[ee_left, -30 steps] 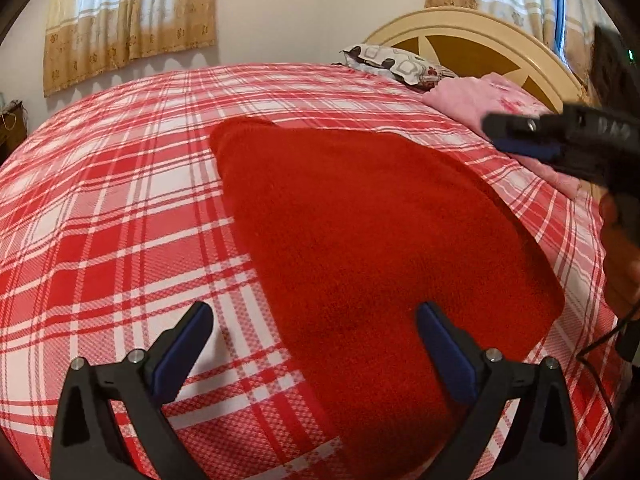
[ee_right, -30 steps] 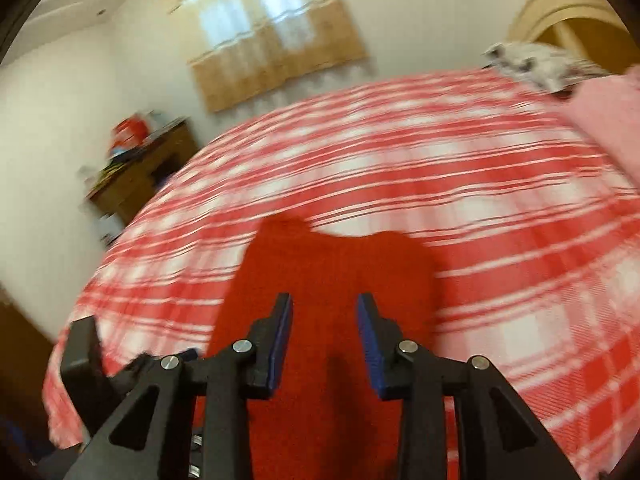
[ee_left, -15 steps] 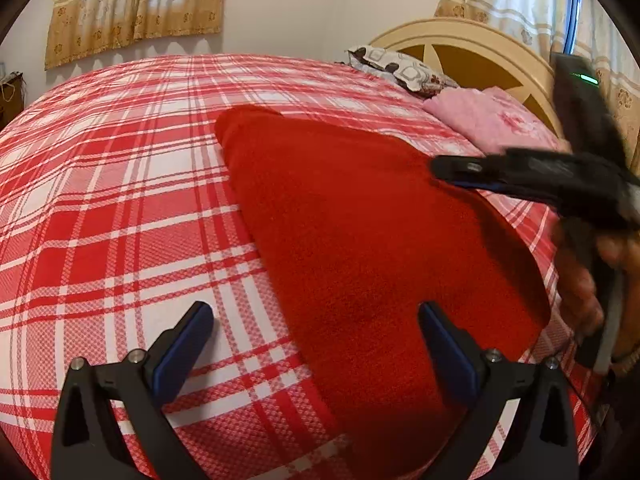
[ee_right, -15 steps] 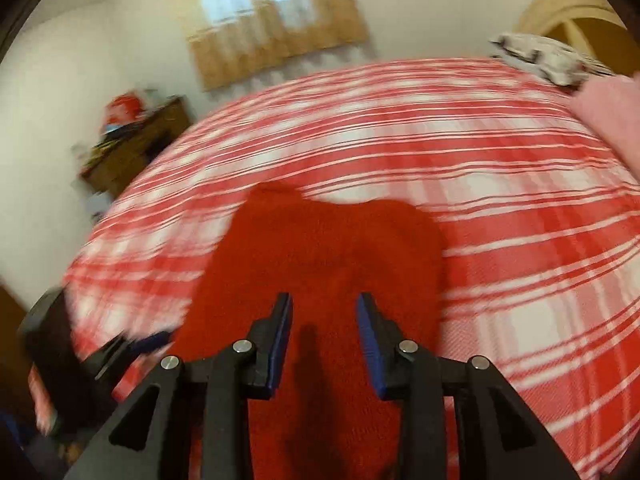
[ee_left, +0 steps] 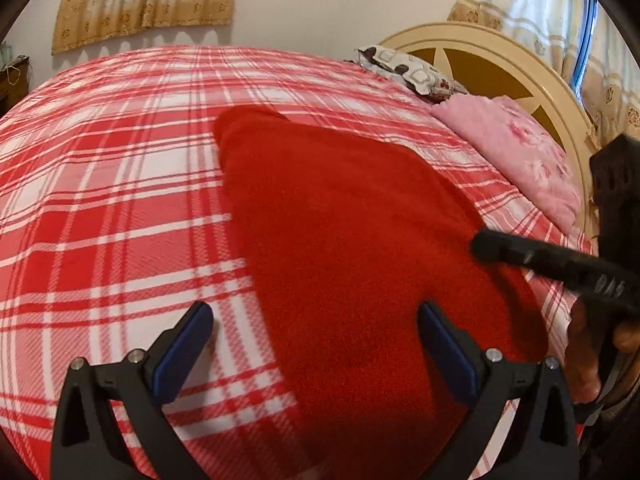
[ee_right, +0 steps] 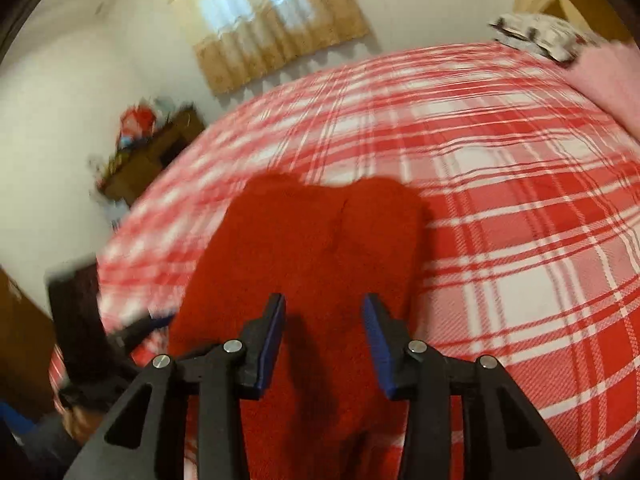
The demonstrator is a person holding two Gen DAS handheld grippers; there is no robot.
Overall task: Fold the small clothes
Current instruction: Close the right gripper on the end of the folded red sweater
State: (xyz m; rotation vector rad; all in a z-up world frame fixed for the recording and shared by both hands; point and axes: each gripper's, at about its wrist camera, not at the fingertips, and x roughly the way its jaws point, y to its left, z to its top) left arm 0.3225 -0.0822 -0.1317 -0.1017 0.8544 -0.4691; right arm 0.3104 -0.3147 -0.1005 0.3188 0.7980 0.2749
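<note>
Both tongs hang over the near side of the bed with nothing between their blue pads. On the left tongs [ee_left: 314, 350] the jaws stand wide apart, one pad over the checked bedspread [ee_left: 120, 208] and the other over the red garment [ee_left: 352, 248], with the garment's left edge running between them; whether the pads touch the cloth cannot be told. On the right tongs [ee_right: 324, 340] the jaws are narrower and are opening, poised above the near part of the red garment [ee_right: 320, 248], with only its surface seen through the gap. In the left wrist view the right tongs also reach in from the right edge as a dark arm over the garment's right side, with part of a hand [ee_left: 588, 360] below it.

Beyond the tongs, the red garment lies flat on the bedspread, broad at the near edge of the bed and narrowing toward the middle, where its far end shows two rounded lobes with a seam between them.

Farther on, at the head of the bed, a pink cloth [ee_left: 516, 152] lies beside a patterned pillow [ee_left: 408, 68] against the cream headboard [ee_left: 492, 52]. Past the far side of the bed a curtain [ee_right: 276, 24] hangs on the wall, and a cluttered wooden cabinet [ee_right: 156, 152] stands blurred by the wall.
</note>
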